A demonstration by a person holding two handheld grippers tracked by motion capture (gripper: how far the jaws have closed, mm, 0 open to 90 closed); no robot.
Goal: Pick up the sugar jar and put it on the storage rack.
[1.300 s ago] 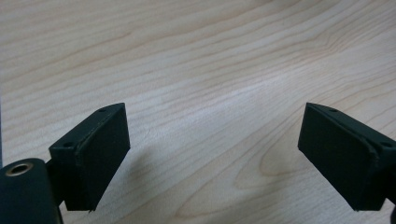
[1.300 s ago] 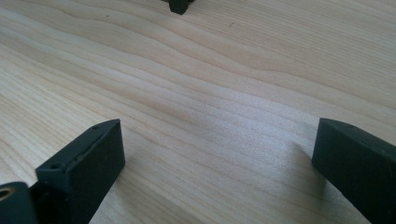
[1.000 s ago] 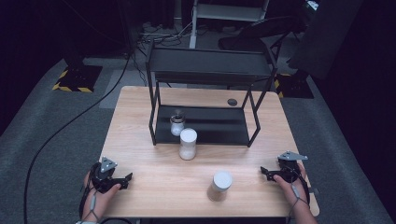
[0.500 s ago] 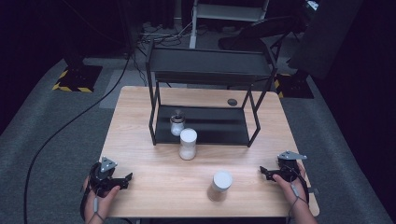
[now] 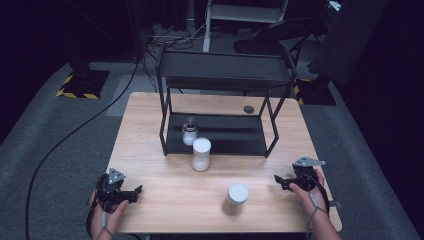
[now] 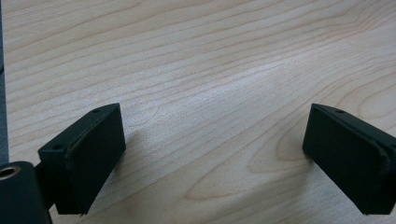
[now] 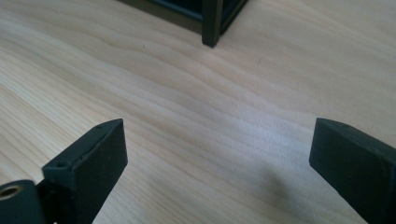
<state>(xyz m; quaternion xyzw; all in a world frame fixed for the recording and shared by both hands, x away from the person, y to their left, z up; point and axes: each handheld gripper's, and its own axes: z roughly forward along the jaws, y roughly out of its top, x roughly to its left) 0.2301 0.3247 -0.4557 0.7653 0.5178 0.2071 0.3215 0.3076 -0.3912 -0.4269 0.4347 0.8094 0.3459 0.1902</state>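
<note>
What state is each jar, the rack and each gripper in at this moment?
Left gripper: open, nothing between its jaws, which have just been opening, low over the table.
Right gripper: open, empty, jaws have just been closing a little.
Front jar: upright, white lid on, on the table.
Middle jar: upright, lidded, just before the rack.
Small jar: upright on the rack's lower shelf.
Rack: standing, top shelf bare.

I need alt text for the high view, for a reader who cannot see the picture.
A person's hands rest a left gripper and a right gripper, both open and empty, near the front corners of a wooden table. Two white-lidded jars stand on the table before a black two-tier rack, with a small glass jar on its lower shelf.
</note>
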